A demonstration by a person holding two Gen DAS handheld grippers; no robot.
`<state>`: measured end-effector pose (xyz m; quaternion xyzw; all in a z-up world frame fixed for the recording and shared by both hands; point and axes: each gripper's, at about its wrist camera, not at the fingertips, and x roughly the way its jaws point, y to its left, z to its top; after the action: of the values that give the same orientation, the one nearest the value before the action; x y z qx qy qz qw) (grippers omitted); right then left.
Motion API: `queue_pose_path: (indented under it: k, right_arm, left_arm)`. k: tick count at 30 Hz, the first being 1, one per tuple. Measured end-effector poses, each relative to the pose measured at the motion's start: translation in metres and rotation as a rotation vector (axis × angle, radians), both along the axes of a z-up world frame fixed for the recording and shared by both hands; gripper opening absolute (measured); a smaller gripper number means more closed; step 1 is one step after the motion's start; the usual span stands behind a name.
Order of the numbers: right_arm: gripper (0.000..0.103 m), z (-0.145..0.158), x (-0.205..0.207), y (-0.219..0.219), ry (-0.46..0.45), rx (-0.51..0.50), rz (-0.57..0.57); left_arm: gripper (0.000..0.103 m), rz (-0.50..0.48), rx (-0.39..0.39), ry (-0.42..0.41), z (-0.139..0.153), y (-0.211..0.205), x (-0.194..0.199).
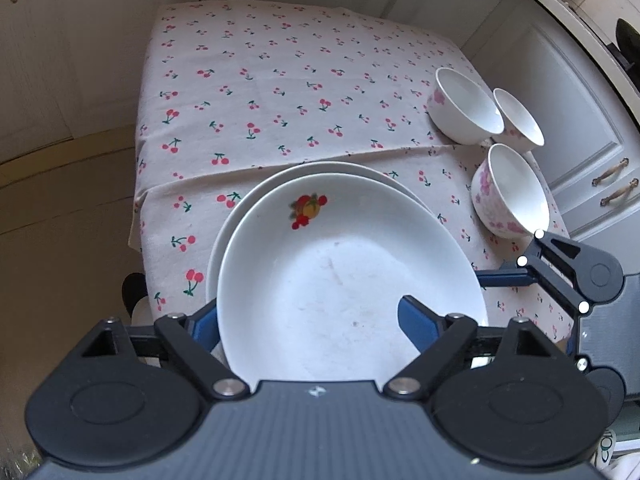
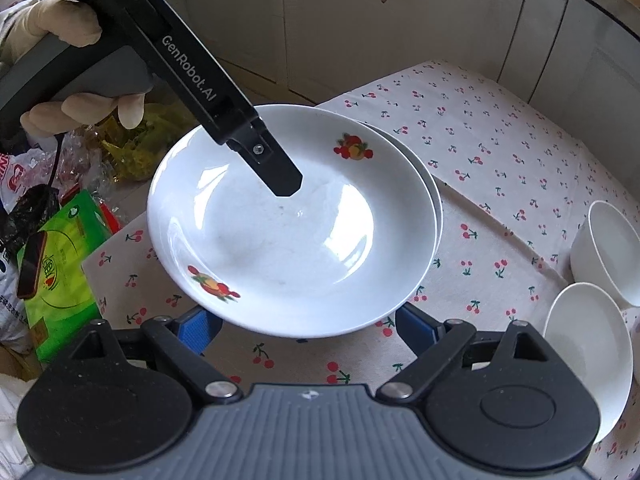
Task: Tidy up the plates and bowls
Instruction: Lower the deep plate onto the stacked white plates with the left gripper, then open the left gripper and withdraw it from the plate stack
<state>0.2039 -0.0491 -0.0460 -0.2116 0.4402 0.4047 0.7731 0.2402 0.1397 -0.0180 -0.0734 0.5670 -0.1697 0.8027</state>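
Straddling the near rim of the top plate (image 1: 332,280), my left gripper (image 1: 308,322) has its blue pads parted, one finger outside the rim at lower left, the other over the dish's inside; I cannot tell whether either pad touches. My right gripper (image 2: 310,326) stands wide with nothing between its fingers, just below the plate's near edge. Seen from the right wrist, "GenRobot.AI" runs along the left tool's black body, held by my gloved hand (image 2: 68,32) at upper left. Glossy white, fruit-printed, the plate sits on a second plate (image 1: 320,170). Three round floral bowls (image 1: 466,114) cluster at right on the cherry-print cloth (image 1: 260,92).
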Motion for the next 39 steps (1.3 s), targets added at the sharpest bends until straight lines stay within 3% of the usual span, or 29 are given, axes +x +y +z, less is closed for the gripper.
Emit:
queue_pose_path:
  k: [19, 26, 33, 36, 39]
  right_arm:
    - [0.098, -0.002, -0.008, -0.004, 0.010, 0.041, -0.017]
    - [0.100, 0.005, -0.021, -0.023, -0.016, 0.074, -0.043]
    - [0.100, 0.009, -0.026, -0.046, -0.004, 0.127, -0.089]
    - [0.100, 0.009, -0.027, -0.050, -0.004, 0.143, -0.097]
    - [0.100, 0.010, -0.029, -0.055, 0.001, 0.169, -0.096]
  left_arm:
    - [0.099, 0.039, 0.042, -0.010, 0.002, -0.010, 0.000]
    - [0.100, 0.123, 0.072, -0.026, 0.002, -0.016, -0.002]
    - [0.100, 0.159, 0.094, -0.010, 0.004, -0.017, -0.009]
    - [0.100, 0.176, 0.146, 0.013, 0.001, -0.018, -0.011]
    - [0.100, 0.161, 0.127, 0.002, 0.000, -0.016, -0.015]
